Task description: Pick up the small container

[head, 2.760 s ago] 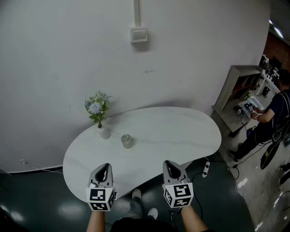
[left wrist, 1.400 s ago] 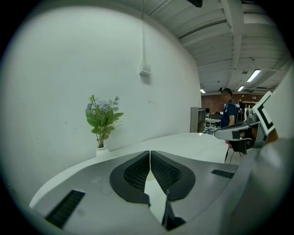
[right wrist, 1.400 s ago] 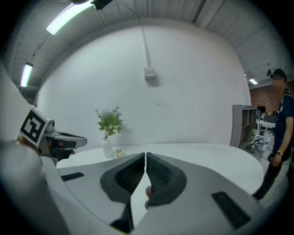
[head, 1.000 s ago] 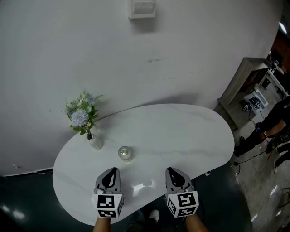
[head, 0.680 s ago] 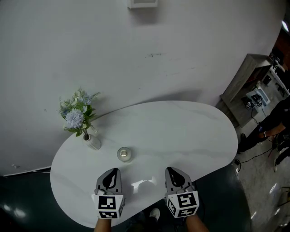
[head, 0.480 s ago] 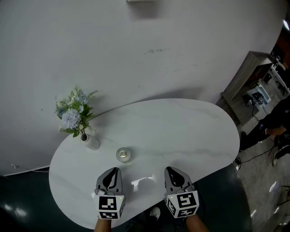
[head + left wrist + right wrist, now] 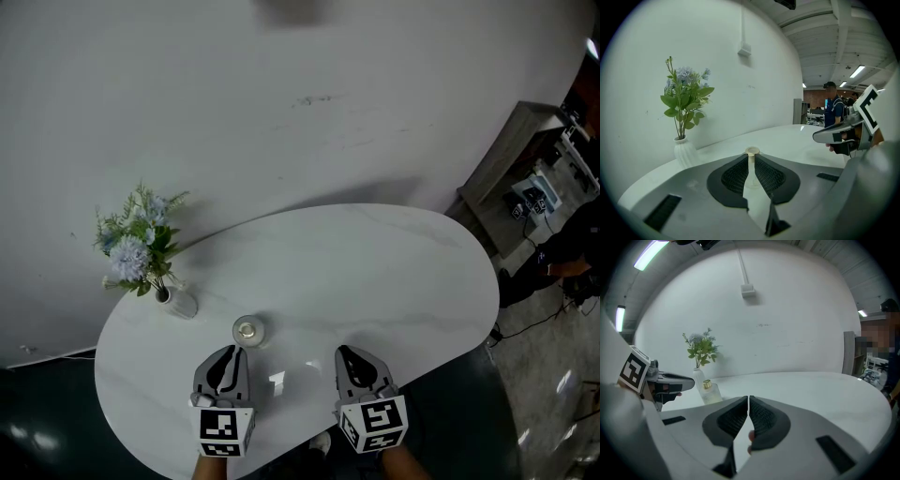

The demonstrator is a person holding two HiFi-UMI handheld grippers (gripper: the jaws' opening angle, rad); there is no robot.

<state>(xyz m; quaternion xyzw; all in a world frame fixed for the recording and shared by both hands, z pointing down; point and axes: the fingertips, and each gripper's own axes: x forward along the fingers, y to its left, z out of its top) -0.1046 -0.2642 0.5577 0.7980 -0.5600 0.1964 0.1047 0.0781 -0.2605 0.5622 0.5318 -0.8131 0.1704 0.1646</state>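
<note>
The small container (image 7: 247, 330) is a clear glass bottle with a gold cap, upright on the white table (image 7: 375, 272). My left gripper (image 7: 228, 352) hovers just short of it, shut and empty; in the left gripper view only the small container's cap (image 7: 752, 151) shows, straight beyond the left gripper (image 7: 750, 161). My right gripper (image 7: 345, 353) is level with the left one, over the table's near edge, also shut with nothing held. From the right gripper view, the small container (image 7: 711, 392) stands off to the left of the right gripper (image 7: 748, 399).
A white vase (image 7: 178, 302) of blue flowers (image 7: 131, 248) stands left of the container, near the wall. A person (image 7: 572, 253) and a grey shelf unit (image 7: 511, 159) are beyond the table's right end. Cables lie on the dark floor.
Both grippers have come forward and lower over the table. The left gripper's tip is now closer to the container. The vase has slid left in the head view.
</note>
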